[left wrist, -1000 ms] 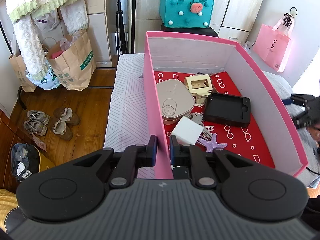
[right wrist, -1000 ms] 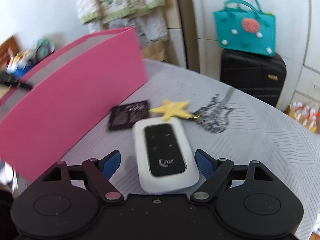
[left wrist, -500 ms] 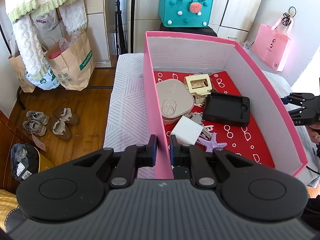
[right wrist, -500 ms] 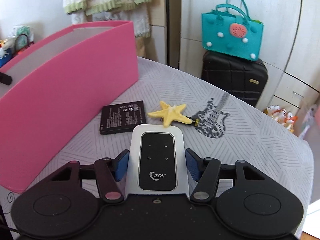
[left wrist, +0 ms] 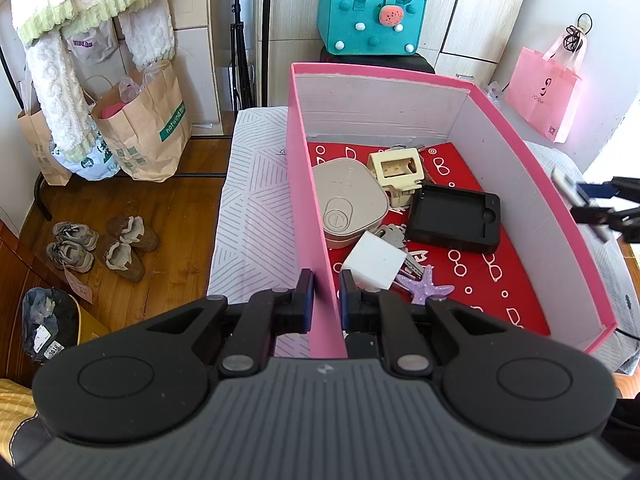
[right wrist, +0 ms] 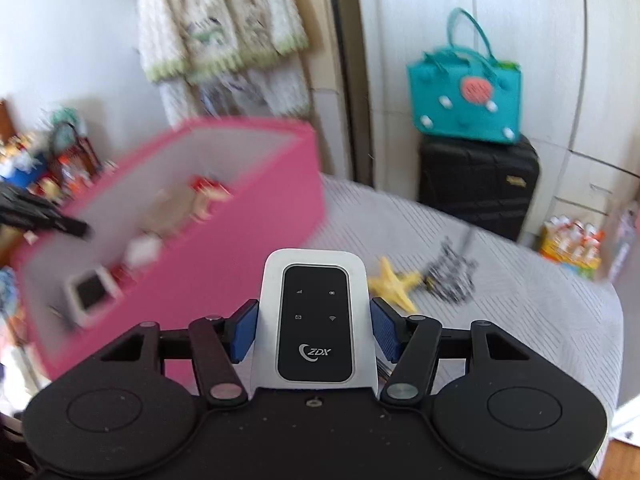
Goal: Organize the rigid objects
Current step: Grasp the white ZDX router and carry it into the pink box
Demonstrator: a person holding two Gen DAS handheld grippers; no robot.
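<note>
The big pink box [left wrist: 520, 168] sits on the striped desk [left wrist: 256, 200]. The left claw [left wrist: 324, 300] is squeezed tight on the box's near wall. Inside the box lie a beige case [left wrist: 348, 204], a black tray [left wrist: 456, 220], a white block [left wrist: 374, 260] and a purple star [left wrist: 430, 290]. The right claw [right wrist: 314, 330] is closed on the white phone-like gadget [right wrist: 314, 320], held up above the desk beside the box. A yellow star [right wrist: 394, 282] lies on the desk.
</note>
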